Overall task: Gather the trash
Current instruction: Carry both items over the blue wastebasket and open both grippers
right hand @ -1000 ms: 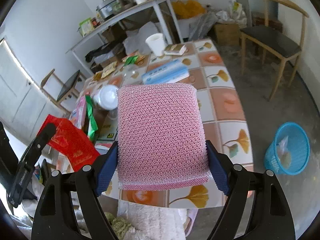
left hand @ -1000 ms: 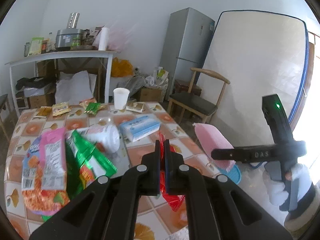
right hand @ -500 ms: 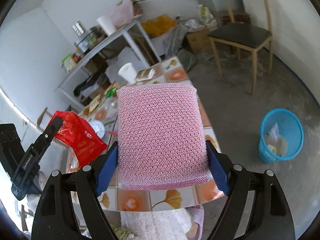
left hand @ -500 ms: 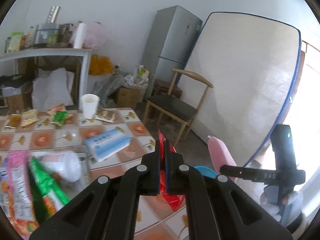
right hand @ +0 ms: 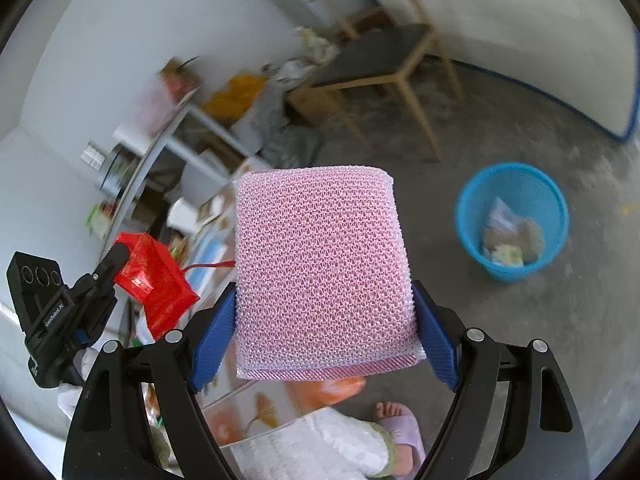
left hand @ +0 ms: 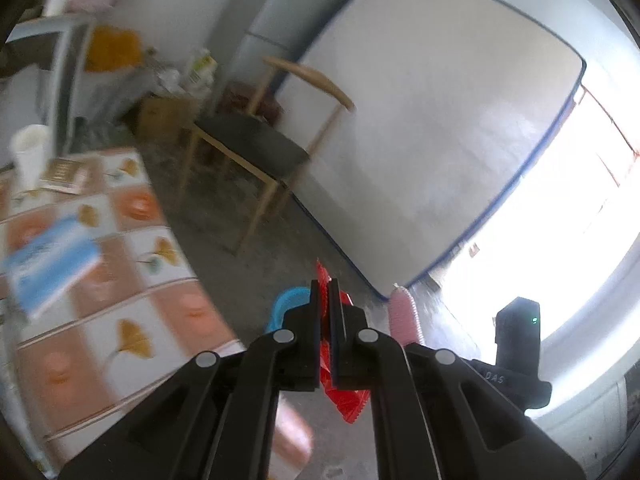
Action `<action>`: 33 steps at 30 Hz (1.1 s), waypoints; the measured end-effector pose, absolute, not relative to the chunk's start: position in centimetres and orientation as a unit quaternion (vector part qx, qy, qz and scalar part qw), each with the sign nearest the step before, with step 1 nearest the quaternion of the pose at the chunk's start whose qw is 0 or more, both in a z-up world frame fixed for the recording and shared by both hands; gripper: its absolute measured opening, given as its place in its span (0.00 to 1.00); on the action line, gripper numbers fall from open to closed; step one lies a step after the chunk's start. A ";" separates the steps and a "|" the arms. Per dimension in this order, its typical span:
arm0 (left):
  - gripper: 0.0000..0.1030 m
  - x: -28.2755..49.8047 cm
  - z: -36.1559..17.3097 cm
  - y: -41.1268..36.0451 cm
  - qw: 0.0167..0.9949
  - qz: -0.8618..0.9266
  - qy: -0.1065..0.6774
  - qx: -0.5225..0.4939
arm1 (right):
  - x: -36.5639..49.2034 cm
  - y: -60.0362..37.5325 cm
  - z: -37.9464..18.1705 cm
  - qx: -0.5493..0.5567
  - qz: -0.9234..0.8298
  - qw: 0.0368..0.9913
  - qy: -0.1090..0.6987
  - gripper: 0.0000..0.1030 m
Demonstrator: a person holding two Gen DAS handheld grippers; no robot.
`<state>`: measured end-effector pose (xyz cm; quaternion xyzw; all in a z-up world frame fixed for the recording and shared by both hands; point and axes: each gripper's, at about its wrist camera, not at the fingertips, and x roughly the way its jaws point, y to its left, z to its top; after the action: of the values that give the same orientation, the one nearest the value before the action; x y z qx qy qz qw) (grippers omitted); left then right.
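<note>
Swinging off table [left hand: 120,288], blue bin [right hand: 512,220] nearer, wrapper [left hand: 348,396], sponge [right hand: 324,276] clamped

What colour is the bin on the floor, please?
Bright blue; the bin shows best in the right wrist view.

A glossy red foil wrapper [right hand: 154,280] crinkles beside a rough pink mesh sponge [right hand: 324,272] (open-weave, faintly shiny); the blue plastic basket [right hand: 514,200] stands on matt grey concrete floor [right hand: 520,320], near a pale wooden chair [right hand: 400,64].
</note>
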<state>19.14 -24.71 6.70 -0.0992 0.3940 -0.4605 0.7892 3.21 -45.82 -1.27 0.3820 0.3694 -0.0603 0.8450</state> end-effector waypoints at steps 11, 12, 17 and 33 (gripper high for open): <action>0.03 21.3 -0.9 -41.9 0.721 -0.483 0.496 -0.032 | 2.6 -55.6 -9.4 0.506 -0.115 0.774 0.363 0.76; 0.03 21.5 -2.1 -43.6 0.715 -0.482 0.506 -0.020 | 2.7 -56.5 -10.3 0.517 -0.117 0.767 0.362 0.76; 0.03 22.4 -7.9 -49.9 0.699 -0.455 0.551 0.012 | 3.4 -60.3 -14.1 0.560 -0.135 0.733 0.362 0.76; 0.47 25.2 -13.4 -54.1 0.697 -0.419 0.581 0.027 | 7.2 -65.6 -23.8 0.554 -0.229 0.687 0.410 0.85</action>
<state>25.20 -54.05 -13.36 0.0272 0.5809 -0.4192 0.6972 7.19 -65.55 -23.85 0.5542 0.4101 -0.2291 0.6871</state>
